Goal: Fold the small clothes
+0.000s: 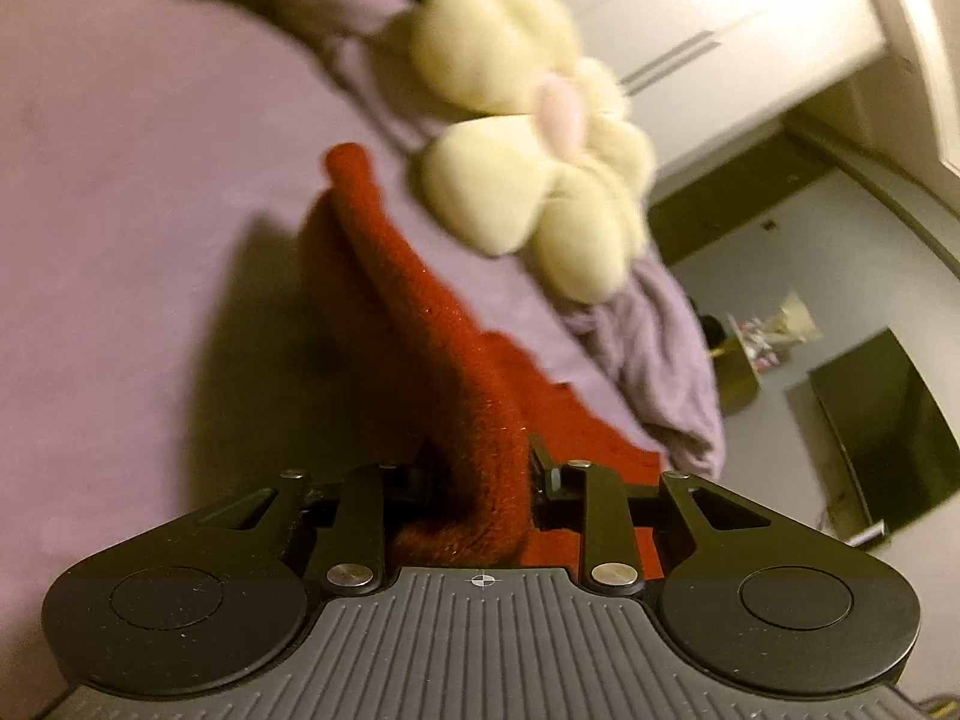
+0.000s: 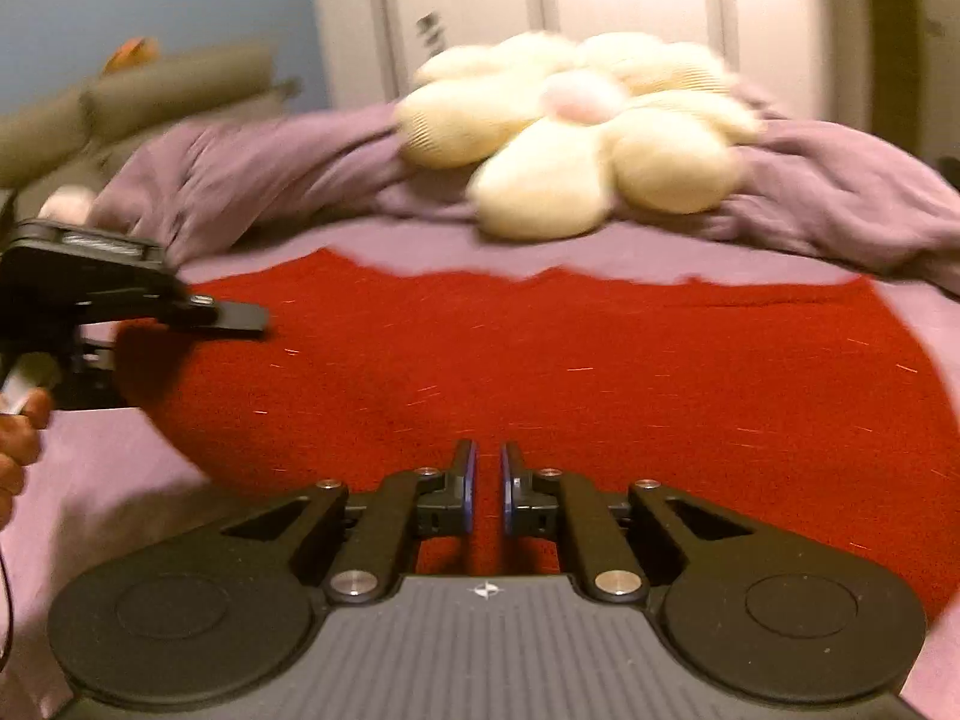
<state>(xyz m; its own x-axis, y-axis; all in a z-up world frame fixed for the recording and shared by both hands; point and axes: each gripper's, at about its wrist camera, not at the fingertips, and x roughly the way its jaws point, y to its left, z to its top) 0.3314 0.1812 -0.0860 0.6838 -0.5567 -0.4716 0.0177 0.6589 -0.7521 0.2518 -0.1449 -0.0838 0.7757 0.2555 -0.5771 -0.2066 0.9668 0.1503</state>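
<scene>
The left gripper (image 1: 474, 468) is clenched on a bunched ridge of the red garment (image 1: 432, 324), lifting that fold off the purple bed (image 1: 120, 210) so it runs as a raised spine straight away from the fingers toward the cream flower pillow (image 1: 528, 138). Over on the right wrist view, the same red garment (image 2: 540, 360) lies spread wide and mostly flat across the bed, its long axis running left to right, directly ahead of and under the right gripper (image 2: 485, 480). That gripper's blue-padded fingers (image 2: 469, 480) stand nearly together with a slim gap showing red between them, and nothing is caught there. The left gripper (image 2: 240, 318) reaches in at the garment's left edge, so it looks the better placed hand to carry that side across toward the right. The pinch point itself is buried in cloth, motion blur smears the far edge, and the garment's type cannot be made out.
</scene>
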